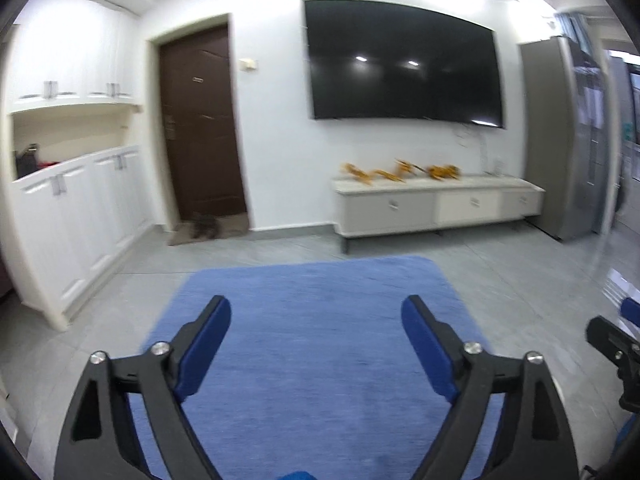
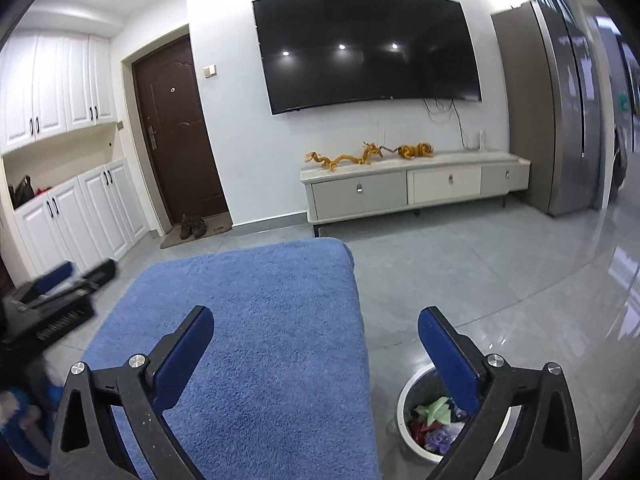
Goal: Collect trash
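Right tool and left tool spread wide, empty, trash bin of scraps beneath right tool's right finger

White walls, grey floor

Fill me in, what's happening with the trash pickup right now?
A person holds two claws above a blue mat. The left claw and the right claw are both open with nothing between the fingers. A white bin on the grey floor beside the mat already holds crumpled coloured trash. No loose trash shows on the mat in either view.
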Demonstrator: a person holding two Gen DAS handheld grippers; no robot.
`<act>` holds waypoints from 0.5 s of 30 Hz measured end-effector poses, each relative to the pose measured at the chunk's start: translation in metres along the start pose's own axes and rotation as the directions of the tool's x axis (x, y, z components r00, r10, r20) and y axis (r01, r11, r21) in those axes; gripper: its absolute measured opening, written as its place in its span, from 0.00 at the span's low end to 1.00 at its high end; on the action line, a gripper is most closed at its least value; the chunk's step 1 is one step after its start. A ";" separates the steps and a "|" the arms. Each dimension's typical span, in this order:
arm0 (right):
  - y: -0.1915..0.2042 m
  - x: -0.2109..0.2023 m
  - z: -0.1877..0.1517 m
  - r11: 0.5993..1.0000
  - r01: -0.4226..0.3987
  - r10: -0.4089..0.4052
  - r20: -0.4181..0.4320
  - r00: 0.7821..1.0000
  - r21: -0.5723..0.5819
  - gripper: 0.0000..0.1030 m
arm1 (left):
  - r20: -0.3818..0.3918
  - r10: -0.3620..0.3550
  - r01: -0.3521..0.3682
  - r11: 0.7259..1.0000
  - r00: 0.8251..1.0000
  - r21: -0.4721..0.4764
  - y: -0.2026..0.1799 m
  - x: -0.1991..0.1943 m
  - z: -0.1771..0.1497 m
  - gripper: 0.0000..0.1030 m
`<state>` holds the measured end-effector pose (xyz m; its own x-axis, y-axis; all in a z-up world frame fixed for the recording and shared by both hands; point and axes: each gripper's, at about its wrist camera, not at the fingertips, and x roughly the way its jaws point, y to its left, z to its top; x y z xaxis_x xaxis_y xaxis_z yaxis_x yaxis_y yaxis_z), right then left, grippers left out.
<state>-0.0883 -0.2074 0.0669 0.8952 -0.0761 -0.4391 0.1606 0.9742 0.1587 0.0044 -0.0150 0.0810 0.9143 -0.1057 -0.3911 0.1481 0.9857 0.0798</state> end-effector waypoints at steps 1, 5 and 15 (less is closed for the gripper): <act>0.003 0.001 -0.003 1.000 0.008 -0.008 0.010 1.000 -0.013 1.00 | 0.007 0.019 -0.019 1.000 1.000 -0.009 0.008 -0.002 -0.002 0.93; 0.014 0.005 -0.012 0.998 0.041 -0.039 0.041 0.998 -0.049 1.00 | 0.024 0.084 -0.083 0.996 0.996 -0.038 0.023 -0.004 -0.011 1.00; -0.005 0.018 -0.029 0.992 0.111 -0.109 0.043 0.993 -0.053 1.00 | -0.043 0.036 -0.037 0.999 0.998 -0.024 -0.005 0.015 -0.029 1.00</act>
<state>-0.0844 -0.2072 0.0329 0.8895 -0.1912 -0.4151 0.2372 0.9695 0.0618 0.0061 -0.0171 0.0481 0.9020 -0.0649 -0.4268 0.1054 0.9918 0.0718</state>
